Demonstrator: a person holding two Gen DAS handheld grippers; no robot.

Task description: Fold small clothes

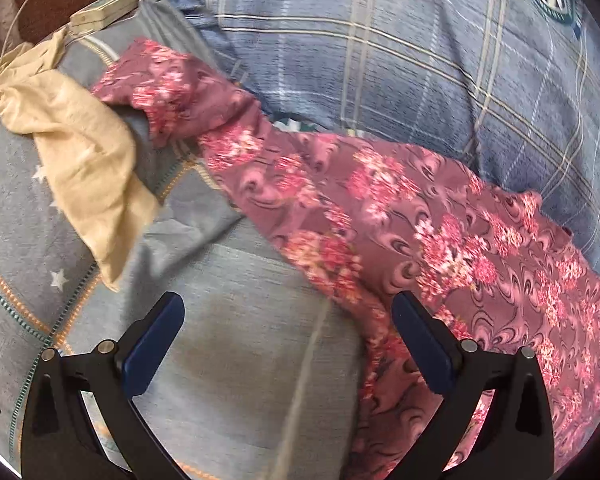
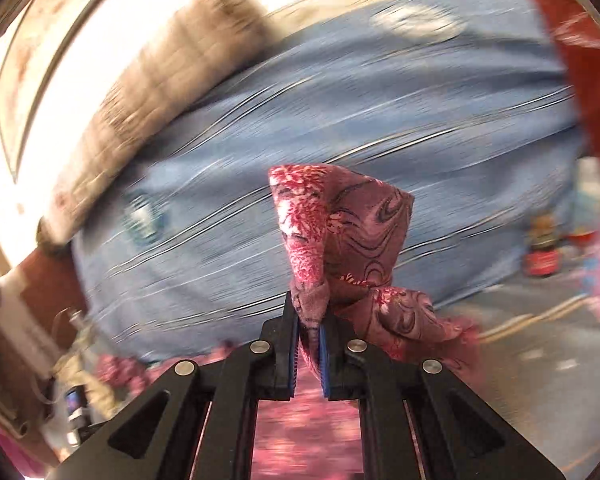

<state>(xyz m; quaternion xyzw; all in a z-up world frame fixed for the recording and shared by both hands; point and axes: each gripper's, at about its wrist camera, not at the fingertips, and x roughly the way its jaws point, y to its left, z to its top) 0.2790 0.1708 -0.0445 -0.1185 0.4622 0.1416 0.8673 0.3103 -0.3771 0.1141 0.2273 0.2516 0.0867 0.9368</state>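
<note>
My right claw (image 2: 309,330) is clamped on a bunched corner of the floral garment (image 2: 340,236), the cloth pinched between the two blue pads (image 2: 325,354) and rising above them in a crumpled peak; my left claw (image 1: 288,320) stands wide apart, gripping nothing, its two blue-padded fingers (image 1: 156,344) hovering over the bedsheet (image 1: 240,340), the right-hand finger at the garment's edge.

I count one floral garment (image 1: 440,248): thin mauve fabric printed with dark swirls and pink-red flower clusters; in the left wrist view it lies stretched in a long diagonal band across the bed, from upper left to lower right. Beside its upper end lies one pale yellow cloth (image 1: 88,148), crumpled and soft, resting on the grey-blue sheet with white stars and stitched orange-and-teal lines. Behind both sits one blue plaid quilt (image 1: 380,60), bulky and checked with pale lines.

Only the left view shows the yellow cloth and a white cable (image 1: 32,0) at the top left; only the right view, heavily blurred, shows a brown-grey padded roll (image 2: 160,92) above the blue quilt (image 2: 380,120), and some small bottles (image 2: 542,252) at the far right, too smeared to count.
</note>
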